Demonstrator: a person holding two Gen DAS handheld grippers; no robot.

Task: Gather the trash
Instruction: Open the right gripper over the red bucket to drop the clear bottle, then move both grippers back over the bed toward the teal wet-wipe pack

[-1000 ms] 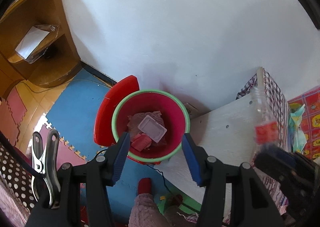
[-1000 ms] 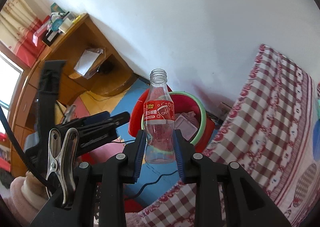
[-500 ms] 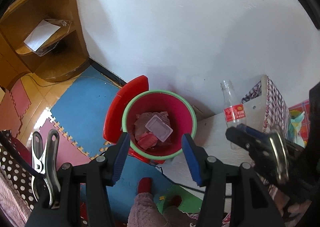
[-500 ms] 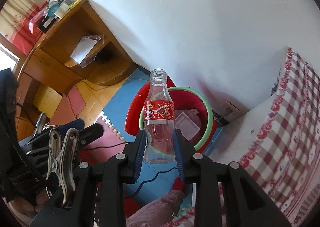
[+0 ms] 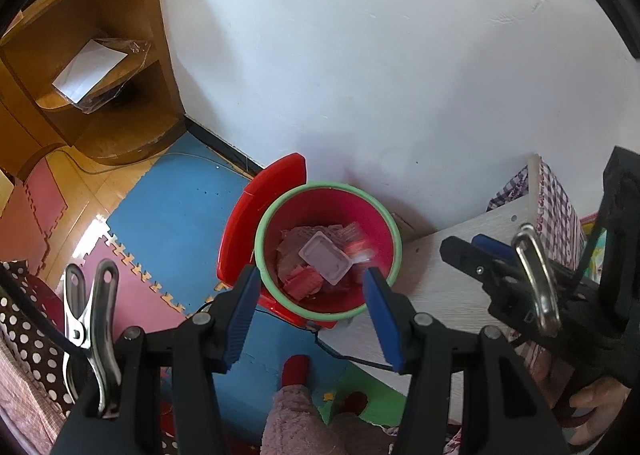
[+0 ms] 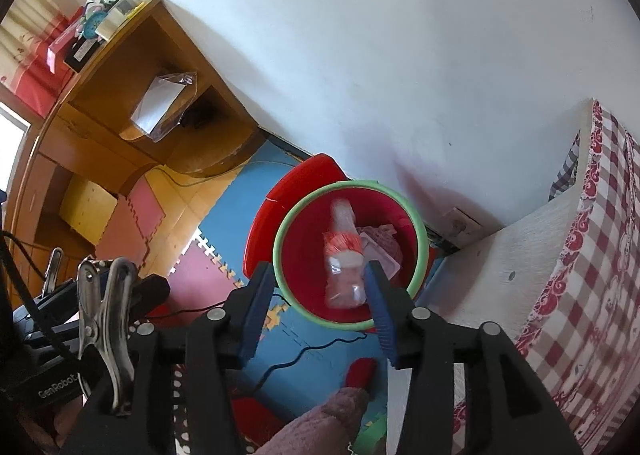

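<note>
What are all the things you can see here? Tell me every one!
bin: one, red with green rim, on the floor by the wall.
bin lid: one, red, behind the bin.
bottle: one, clear with red label, blurred, dropping into the bin.
plastic tray: one, whitish, inside the bin.
shelf unit: one, wooden, in the corner.
foam mats: several, blue, pink and green, on the floor.
checked cloth: one, red and white, right.
left gripper: open, empty.
right gripper: jaws just opened, bottle released.

claw [image 6: 318, 295]: black arms | blue pads | silver screws | steel clip
</note>
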